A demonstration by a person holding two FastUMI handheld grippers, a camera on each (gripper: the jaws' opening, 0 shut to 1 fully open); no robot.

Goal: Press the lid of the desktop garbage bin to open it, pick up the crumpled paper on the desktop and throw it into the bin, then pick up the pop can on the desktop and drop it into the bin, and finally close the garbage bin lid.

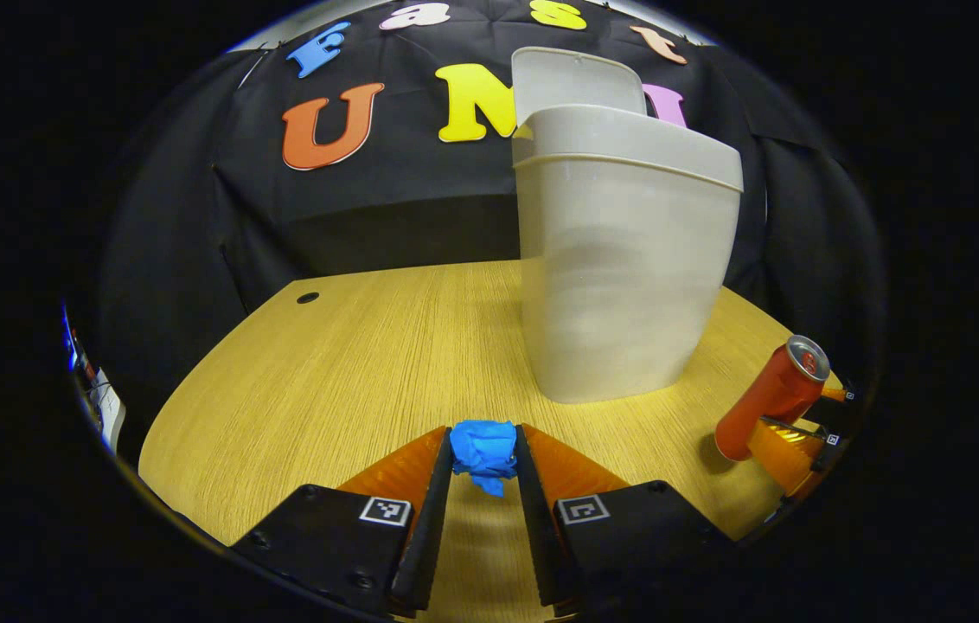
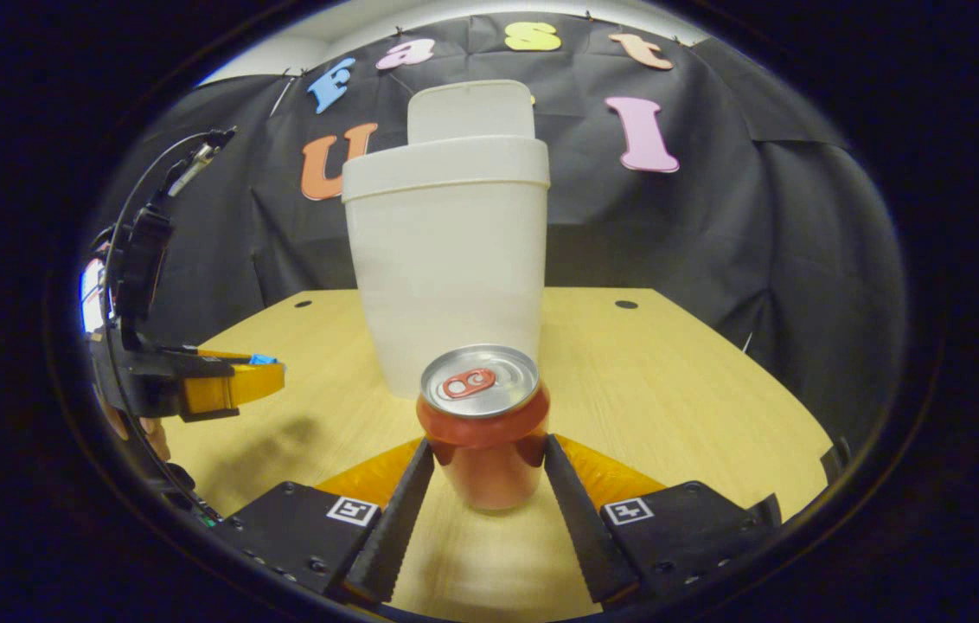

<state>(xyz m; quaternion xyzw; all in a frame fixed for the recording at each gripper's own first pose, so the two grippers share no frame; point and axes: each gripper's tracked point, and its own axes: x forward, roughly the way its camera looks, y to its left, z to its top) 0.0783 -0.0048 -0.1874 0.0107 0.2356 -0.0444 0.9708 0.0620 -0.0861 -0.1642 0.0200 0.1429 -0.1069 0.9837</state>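
Note:
The white bin [image 1: 628, 277] stands on the wooden desk with its lid [image 1: 576, 82] tipped up and open. My left gripper [image 1: 485, 437] is shut on the blue crumpled paper [image 1: 483, 452], in front of the bin and slightly to its left. Off to the right, the tilted red pop can [image 1: 771, 398] sits between the right gripper's fingers [image 1: 788, 437]. In the right gripper view, my right gripper [image 2: 488, 443] is shut on the pop can [image 2: 483, 424], just before the bin [image 2: 451, 268] and its raised lid [image 2: 470, 111]. The left gripper [image 2: 269, 376] hovers at the left, holding the paper [image 2: 263, 358] above its shadow.
The desk [image 1: 351, 363] has a round cable hole at its back left [image 1: 308, 297] and another at its back right [image 2: 626, 304]. A hand [image 2: 131, 424] and a cable [image 2: 152, 173] show behind the left gripper. The desk's front edge runs close under both grippers.

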